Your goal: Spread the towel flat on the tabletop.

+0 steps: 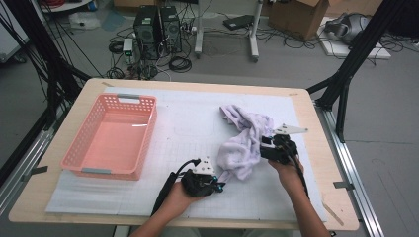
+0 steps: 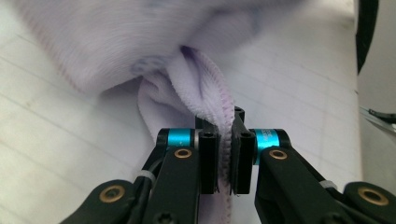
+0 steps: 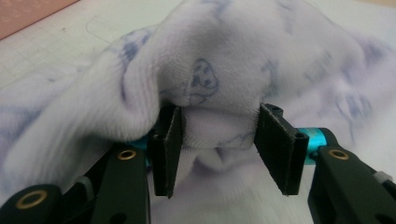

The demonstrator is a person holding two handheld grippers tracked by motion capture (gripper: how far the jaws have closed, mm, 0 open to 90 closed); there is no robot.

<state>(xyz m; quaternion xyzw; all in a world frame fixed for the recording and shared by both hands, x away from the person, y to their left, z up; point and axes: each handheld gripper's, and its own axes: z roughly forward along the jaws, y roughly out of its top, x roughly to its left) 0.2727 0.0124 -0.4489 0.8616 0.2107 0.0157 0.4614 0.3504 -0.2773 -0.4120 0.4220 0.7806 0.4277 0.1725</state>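
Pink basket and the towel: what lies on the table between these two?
Nothing: in the high view, the stretch between the pink basket and the pale lilac towel is bare white mat.

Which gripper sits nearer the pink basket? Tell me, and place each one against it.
Left. The left gripper, shut on the towel, sits off the pink basket's near right corner. The right gripper lies farther right, beyond the towel.
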